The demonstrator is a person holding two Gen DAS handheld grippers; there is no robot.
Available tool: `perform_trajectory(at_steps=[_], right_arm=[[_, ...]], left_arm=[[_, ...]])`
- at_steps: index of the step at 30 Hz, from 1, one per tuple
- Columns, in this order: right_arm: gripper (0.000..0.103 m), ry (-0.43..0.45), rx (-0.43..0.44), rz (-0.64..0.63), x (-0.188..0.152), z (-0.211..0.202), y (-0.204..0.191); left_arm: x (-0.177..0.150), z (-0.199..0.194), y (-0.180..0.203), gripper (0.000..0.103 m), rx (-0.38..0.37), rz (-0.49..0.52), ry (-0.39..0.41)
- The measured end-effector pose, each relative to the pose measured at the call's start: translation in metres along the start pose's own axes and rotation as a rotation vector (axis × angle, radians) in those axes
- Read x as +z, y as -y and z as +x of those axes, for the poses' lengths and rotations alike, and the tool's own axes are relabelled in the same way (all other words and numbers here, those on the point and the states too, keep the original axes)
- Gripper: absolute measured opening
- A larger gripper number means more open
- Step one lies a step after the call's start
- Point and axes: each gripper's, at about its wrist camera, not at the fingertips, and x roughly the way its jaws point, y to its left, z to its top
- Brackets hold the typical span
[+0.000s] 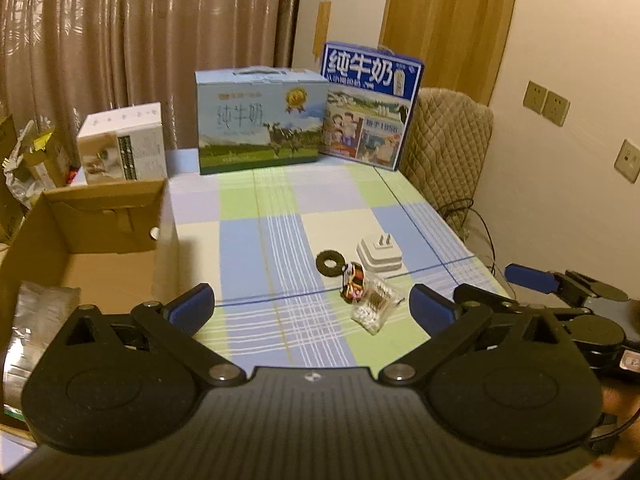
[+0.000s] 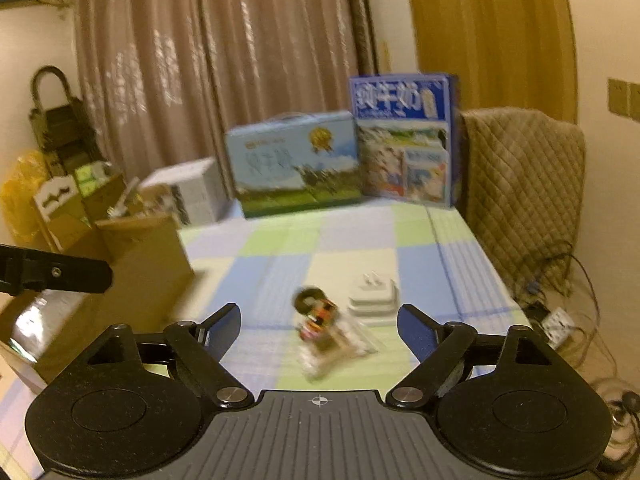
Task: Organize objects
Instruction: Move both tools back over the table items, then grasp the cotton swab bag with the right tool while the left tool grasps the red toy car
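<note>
Reads "纯牛奶" on both milk cartons (image 1: 370, 106) behind the plug (image 1: 379, 257). Left of plug, box (image 1: 94, 240) holding foil bag (image 1: 34, 328). Both grippers (image 1: 312, 308) (image 2: 319, 330) wide, empty.

Milk cartons (image 1: 260, 120), curtain (image 1: 140, 32), chair (image 1: 448, 136)

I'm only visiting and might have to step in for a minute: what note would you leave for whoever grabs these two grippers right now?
Left gripper: open, holding nothing, above the near edge of the table.
Right gripper: open, holding nothing, aimed at the small things.
On the checked tablecloth, close together: a black ring, a white plug, a small colourful packet and a clear bag of cotton swabs.
The open cardboard box stands to the left, with a silvery bag in it.
Done: judging by that, perhaps one item boxed.
Left: probably the four small things go into the box.
</note>
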Motion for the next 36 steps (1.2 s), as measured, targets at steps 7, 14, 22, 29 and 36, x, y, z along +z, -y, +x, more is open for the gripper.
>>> perform_trajectory(at_steps=[7, 14, 22, 29, 36], right_arm=[[0.083, -0.043, -0.031, -0.026, -0.010, 0.010, 0.028], [0.083, -0.100, -0.031, -0.091, -0.010, 0.038, 0.039], [0.082, -0.254, 0.009, -0.076, -0.015, 0.085, 0.054], [0.069, -0.345, 0.071, 0.011, -0.016, 0.126, 0.053], [0.069, -0.381, 0.094, 0.127, -0.021, 0.167, 0.050]], left_arm=[[-0.018, 0.045, 0.013, 0.102, -0.008, 0.007, -0.042], [-0.032, 0.093, 0.026, 0.102, -0.022, 0.033, -0.081], [-0.032, 0.136, 0.020, 0.102, 0.033, 0.090, -0.107], [-0.013, 0.160, 0.010, 0.102, 0.045, 0.089, -0.095], [0.006, 0.171, -0.002, 0.102, 0.058, 0.064, -0.070]])
